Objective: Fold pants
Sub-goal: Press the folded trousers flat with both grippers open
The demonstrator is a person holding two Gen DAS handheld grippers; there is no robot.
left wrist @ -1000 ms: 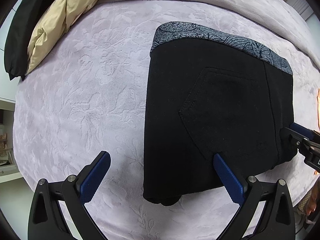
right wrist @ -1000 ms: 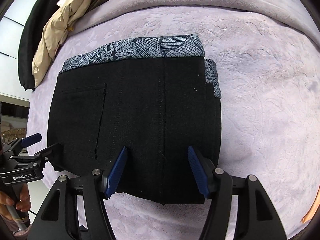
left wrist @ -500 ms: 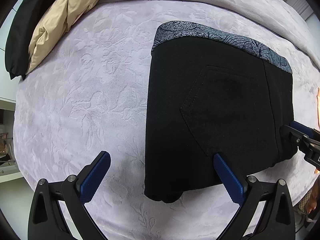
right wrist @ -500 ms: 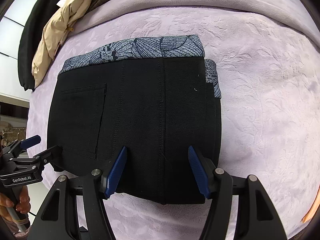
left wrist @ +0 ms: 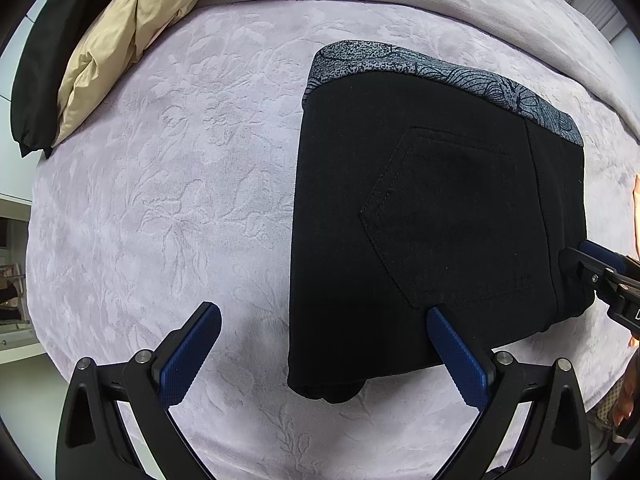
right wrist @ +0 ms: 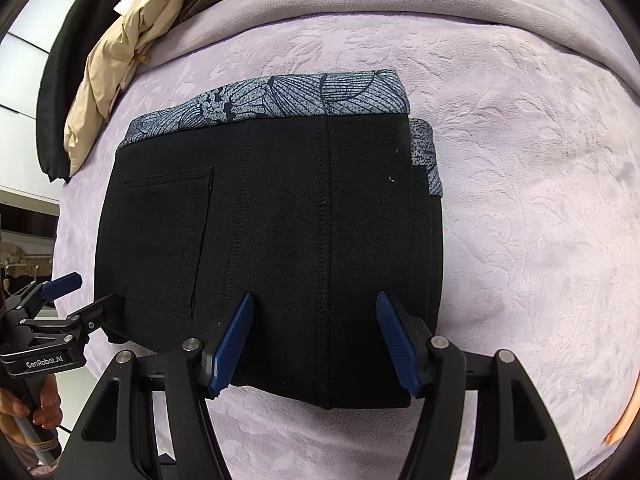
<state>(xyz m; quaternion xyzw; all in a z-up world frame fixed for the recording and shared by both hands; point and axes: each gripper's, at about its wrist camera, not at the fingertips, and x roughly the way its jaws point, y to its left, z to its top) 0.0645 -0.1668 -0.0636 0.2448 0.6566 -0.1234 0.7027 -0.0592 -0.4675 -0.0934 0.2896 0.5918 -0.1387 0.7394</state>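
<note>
The black pants lie folded in a compact rectangle on the lilac bedspread, with a grey leaf-print waistband along the far edge. In the right wrist view the pants fill the middle. My left gripper is open and empty, hovering at the fold's near left corner. My right gripper is open and empty, just above the near edge of the fold. Each gripper shows in the other's view, the right one and the left one.
A beige jacket and a black garment are piled at the far left of the bed. The embossed lilac bedspread extends to the left of the pants. A folded grey blanket edge runs along the back.
Both grippers have drawn back slightly toward the near side; the pants sit a little farther away. Both jaws stay open.
</note>
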